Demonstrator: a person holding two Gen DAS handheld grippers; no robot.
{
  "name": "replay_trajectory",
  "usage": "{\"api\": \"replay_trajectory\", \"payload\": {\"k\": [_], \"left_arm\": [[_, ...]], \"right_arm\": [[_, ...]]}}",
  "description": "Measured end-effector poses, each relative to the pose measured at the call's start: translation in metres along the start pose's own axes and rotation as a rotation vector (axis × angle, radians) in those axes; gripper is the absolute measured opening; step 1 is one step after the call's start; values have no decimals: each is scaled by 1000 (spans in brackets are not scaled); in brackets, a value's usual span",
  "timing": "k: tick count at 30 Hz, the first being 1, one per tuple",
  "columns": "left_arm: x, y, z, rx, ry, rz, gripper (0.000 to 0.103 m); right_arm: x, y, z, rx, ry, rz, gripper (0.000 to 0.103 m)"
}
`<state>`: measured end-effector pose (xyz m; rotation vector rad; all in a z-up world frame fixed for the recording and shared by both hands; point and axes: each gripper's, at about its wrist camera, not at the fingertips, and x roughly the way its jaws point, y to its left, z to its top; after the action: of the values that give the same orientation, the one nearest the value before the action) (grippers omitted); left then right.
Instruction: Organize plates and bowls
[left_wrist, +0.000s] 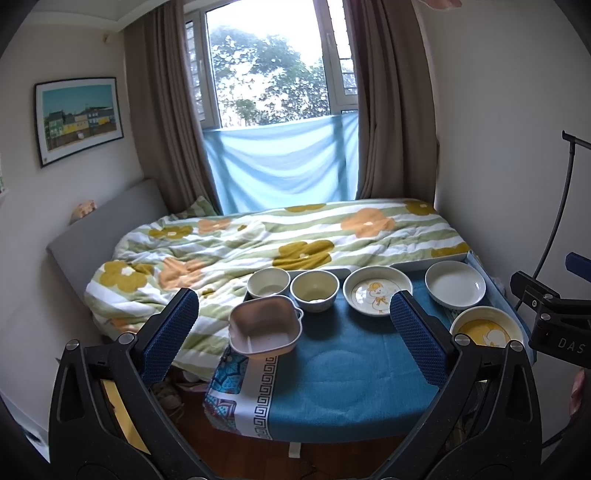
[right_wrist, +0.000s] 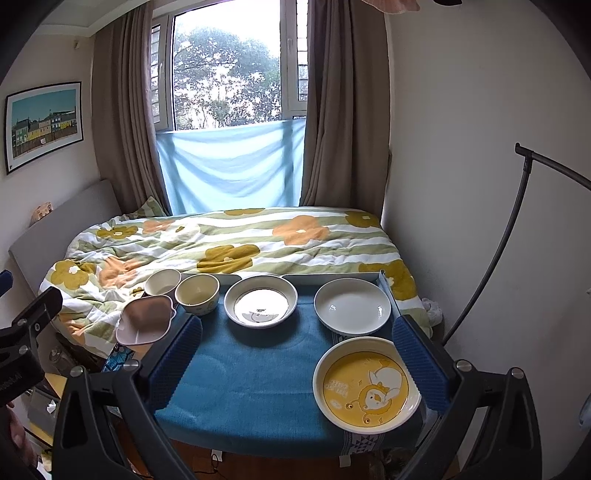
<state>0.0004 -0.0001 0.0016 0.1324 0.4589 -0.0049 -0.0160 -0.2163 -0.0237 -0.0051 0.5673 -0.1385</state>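
Note:
A small table with a blue cloth (left_wrist: 343, 380) (right_wrist: 251, 373) holds the dishes. A pink square bowl (left_wrist: 264, 326) (right_wrist: 146, 321) sits at its left edge. Behind it stand a white bowl (left_wrist: 268, 282) (right_wrist: 162, 282) and a cream bowl (left_wrist: 314, 290) (right_wrist: 197, 293). A white duck plate (left_wrist: 377, 290) (right_wrist: 260, 301), a plain white plate (left_wrist: 455, 284) (right_wrist: 352, 306) and a yellow duck plate (left_wrist: 485, 328) (right_wrist: 366, 384) lie to the right. My left gripper (left_wrist: 293, 336) is open and empty before the table. My right gripper (right_wrist: 297, 369) is open and empty, near the yellow plate.
A bed with a flowered quilt (left_wrist: 266, 243) (right_wrist: 221, 243) lies behind and left of the table. A white tray edge (left_wrist: 430, 263) (right_wrist: 332, 276) runs behind the plates. A black lamp stand (right_wrist: 509, 240) rises at the right by the wall.

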Motion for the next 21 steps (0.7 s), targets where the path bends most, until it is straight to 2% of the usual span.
{"api": "replay_trajectory", "payload": {"k": [9,15,21], "left_arm": [[0,0,-1,4,10,6,103],[-1,0,-1,5,11,6,103],[0,1,-2,6,12,6,103]], "right_arm": [[-1,3,-1,-19,-3,0,103],[-1,4,-2,-41,37,-14,103],[-1,6,-3,-36,21,-13,103]]}}
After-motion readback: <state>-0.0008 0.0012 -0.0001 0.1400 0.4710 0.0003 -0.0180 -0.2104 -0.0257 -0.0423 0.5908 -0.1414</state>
